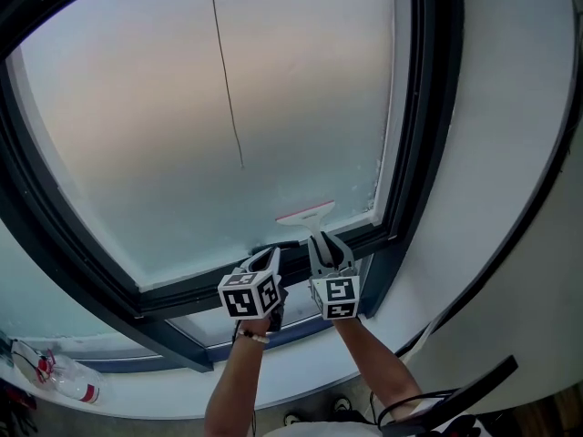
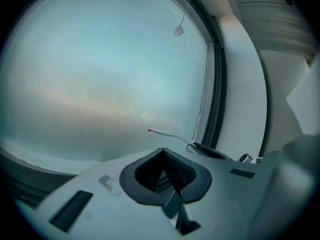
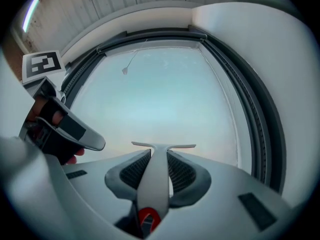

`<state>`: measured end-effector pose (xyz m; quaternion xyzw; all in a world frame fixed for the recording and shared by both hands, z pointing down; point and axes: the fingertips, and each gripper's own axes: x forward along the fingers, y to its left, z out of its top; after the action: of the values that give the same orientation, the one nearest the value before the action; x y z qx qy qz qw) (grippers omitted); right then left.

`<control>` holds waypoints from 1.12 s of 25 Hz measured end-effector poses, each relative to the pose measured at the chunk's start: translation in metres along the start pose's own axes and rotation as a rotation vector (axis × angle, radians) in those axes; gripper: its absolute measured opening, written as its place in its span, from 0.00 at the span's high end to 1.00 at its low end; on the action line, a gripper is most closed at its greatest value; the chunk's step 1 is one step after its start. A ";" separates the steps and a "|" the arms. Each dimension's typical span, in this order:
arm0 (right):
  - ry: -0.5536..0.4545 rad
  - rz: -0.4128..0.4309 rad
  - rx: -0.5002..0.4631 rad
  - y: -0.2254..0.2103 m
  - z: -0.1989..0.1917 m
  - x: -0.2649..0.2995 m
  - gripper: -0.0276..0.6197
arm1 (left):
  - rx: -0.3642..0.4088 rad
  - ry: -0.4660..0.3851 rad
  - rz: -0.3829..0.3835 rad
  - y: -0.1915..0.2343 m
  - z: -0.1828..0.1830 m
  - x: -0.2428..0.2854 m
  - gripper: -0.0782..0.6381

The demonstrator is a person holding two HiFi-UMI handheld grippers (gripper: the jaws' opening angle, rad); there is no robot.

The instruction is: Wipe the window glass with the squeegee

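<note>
Clamping the squeegee [image 3: 154, 181], the right gripper [image 3: 156, 156] held it against the window glass [image 1: 209, 126]; the left gripper [image 2: 161, 154] had its jaws together, empty.

Grey left tool [image 1: 271, 255], right tool [image 1: 328, 248] (ribbed dark pads [image 3: 182, 171]), black-white marker cubes [image 1: 248, 297]

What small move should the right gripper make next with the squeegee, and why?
Probably draw the squeegee the last bit down to the lower frame. The right gripper has its fingers shut on the handle, and the blade sits low on the window glass, near its right-hand corner, just above that frame. Whether the blade touches the glass cannot be told.
</note>
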<state>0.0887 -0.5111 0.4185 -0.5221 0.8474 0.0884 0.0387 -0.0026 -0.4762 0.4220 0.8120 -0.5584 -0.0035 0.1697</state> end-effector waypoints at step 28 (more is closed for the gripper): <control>0.119 -0.032 0.109 -0.001 -0.045 -0.012 0.82 | -0.007 0.034 -0.060 -0.011 -0.016 -0.004 0.89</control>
<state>0.0966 -0.5095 0.4643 -0.5372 0.8432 0.0101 0.0182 0.0094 -0.4645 0.4330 0.8278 -0.5307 0.0035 0.1818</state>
